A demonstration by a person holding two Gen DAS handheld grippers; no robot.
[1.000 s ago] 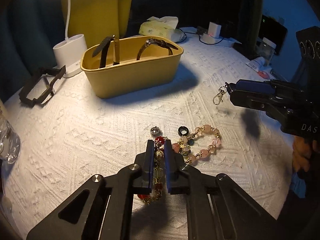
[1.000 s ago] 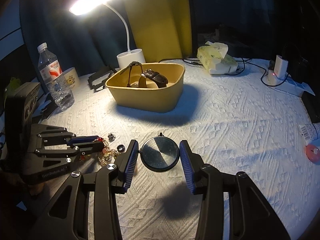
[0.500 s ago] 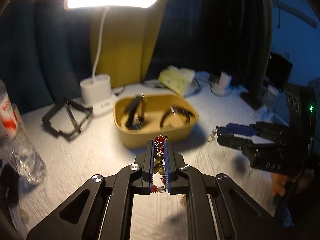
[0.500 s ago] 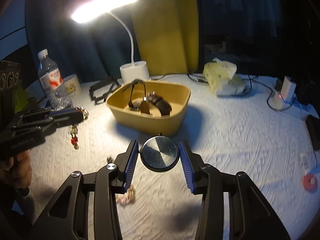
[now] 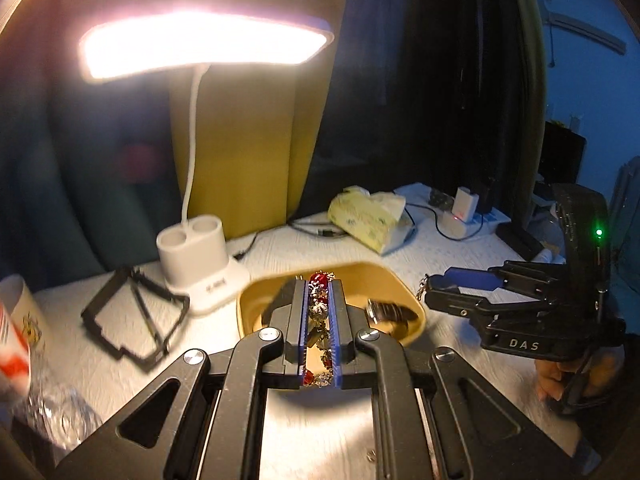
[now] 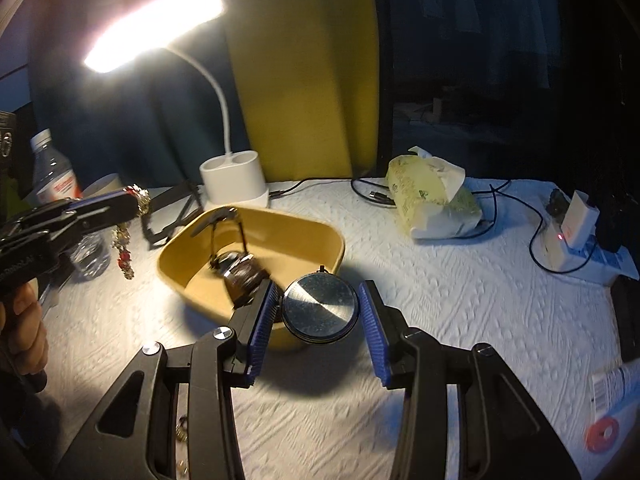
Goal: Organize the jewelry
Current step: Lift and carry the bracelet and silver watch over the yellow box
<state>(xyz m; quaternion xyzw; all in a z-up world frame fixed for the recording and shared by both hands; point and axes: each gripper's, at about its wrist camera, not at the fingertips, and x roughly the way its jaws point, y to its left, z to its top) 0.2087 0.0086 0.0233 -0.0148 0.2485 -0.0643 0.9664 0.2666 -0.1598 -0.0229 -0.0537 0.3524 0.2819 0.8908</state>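
In the left wrist view, the left tool [image 5: 319, 300] is clamped tight on a red-and-gold beaded bracelet [image 5: 319, 309], which runs along the narrow slot between its blue pads and is lifted clear of the white tabletop [image 5: 100, 364], in front of the yellow tub [image 5: 404, 288]. A wristwatch [image 5: 390, 312] lies inside the tub. Behind stand a lit white desk lamp [image 5: 196, 264], a black frame [image 5: 132, 320] to its left, and a tissue pack [image 5: 370, 220]. The right tool [image 5: 430, 290] enters from the right with a small clasp hanging at its tip. In the right wrist view, the right tool [image 6: 320, 312] grips a round pocket watch [image 6: 320, 309] by its edges, the jaws partway apart, held over the near rim of the yellow tub [image 6: 320, 232], where two wristwatches [image 6: 236, 268] rest. At left, the left tool [image 6: 134, 202] holds the bracelet [image 6: 125, 248] dangling above the tabletop [image 6: 460, 300], near a water bottle [image 6: 52, 176].
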